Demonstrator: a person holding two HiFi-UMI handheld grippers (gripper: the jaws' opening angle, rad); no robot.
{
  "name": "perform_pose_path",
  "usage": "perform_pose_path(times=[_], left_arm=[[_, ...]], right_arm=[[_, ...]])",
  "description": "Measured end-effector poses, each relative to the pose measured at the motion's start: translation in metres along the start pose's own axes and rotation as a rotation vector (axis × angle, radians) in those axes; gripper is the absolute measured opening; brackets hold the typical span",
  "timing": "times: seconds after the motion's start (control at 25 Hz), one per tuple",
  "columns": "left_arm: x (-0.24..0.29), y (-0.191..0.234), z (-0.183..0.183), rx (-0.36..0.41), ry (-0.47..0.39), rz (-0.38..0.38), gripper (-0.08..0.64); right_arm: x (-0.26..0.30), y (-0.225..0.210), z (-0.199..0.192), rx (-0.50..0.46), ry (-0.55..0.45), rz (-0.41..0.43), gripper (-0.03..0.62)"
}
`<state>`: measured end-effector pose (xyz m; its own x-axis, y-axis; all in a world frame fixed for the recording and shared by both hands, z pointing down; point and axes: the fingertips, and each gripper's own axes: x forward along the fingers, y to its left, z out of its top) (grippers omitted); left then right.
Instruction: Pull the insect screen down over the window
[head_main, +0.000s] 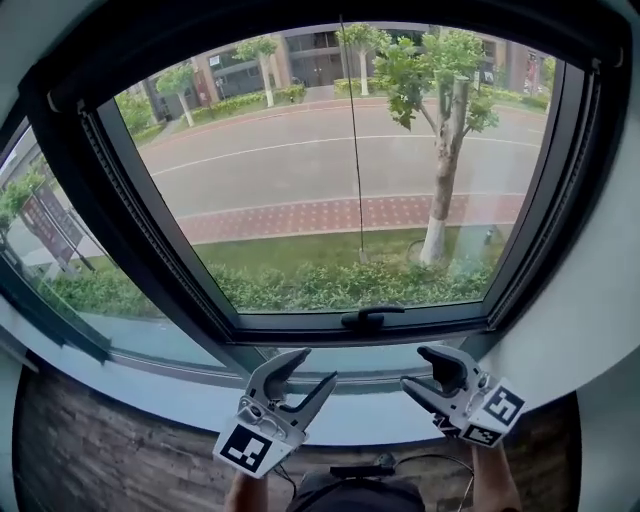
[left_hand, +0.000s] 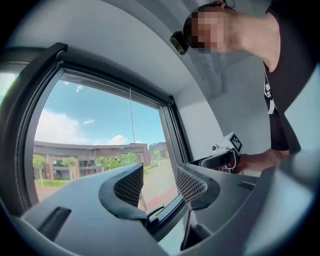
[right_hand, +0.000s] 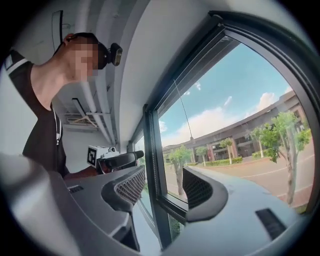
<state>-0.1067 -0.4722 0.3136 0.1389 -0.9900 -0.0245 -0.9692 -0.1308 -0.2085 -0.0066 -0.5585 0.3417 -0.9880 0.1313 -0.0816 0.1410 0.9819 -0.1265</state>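
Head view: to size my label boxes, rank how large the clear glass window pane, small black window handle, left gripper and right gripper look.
1. Clear glass window pane, by far the largest.
2. Grey left gripper and grey right gripper: about alike, so unranked.
3. Black window handle, smallest, though farther away.

Left gripper (head_main: 312, 368) sits at seven o'clock, jaws apart and empty, pointing toward one o'clock. Right gripper (head_main: 415, 368) sits at five o'clock, jaws apart and empty, pointing toward eleven o'clock.
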Motion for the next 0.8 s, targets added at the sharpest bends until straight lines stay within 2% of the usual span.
perform_pose_path(times=[0.12, 0.28, 0.4, 0.52, 0.64, 0.8], left_arm=[[0.007, 0.005, 0.018, 0.156, 0.057, 0.049, 0.213], [0.022, 0.026, 0.07, 0.443, 0.016, 0.144, 0.213], [0.034, 0.051, 0.1, 0.602, 0.058, 0.223, 0.223], [0.04, 0.073, 0.132, 0.764, 0.101, 0.261, 0.311], [0.046, 0.091, 0.167, 0.913, 0.12, 0.313, 0.377], [0.057, 0.118, 0.226, 1.053, 0.115, 0.399, 0.38]], right_arm=[[0.006, -0.009, 0.004, -0.104, 0.026, 0.041, 0.252], [0.02, -0.008, 0.02, -0.356, 0.076, 0.05, 0.255], [0.025, -0.008, 0.045, -0.508, 0.147, -0.014, 0.256], [0.029, -0.011, 0.081, -0.657, 0.195, -0.1, 0.256], [0.035, -0.013, 0.134, -0.85, 0.177, -0.211, 0.255], [0.052, -0.01, 0.21, -1.152, 0.156, -0.34, 0.255]])
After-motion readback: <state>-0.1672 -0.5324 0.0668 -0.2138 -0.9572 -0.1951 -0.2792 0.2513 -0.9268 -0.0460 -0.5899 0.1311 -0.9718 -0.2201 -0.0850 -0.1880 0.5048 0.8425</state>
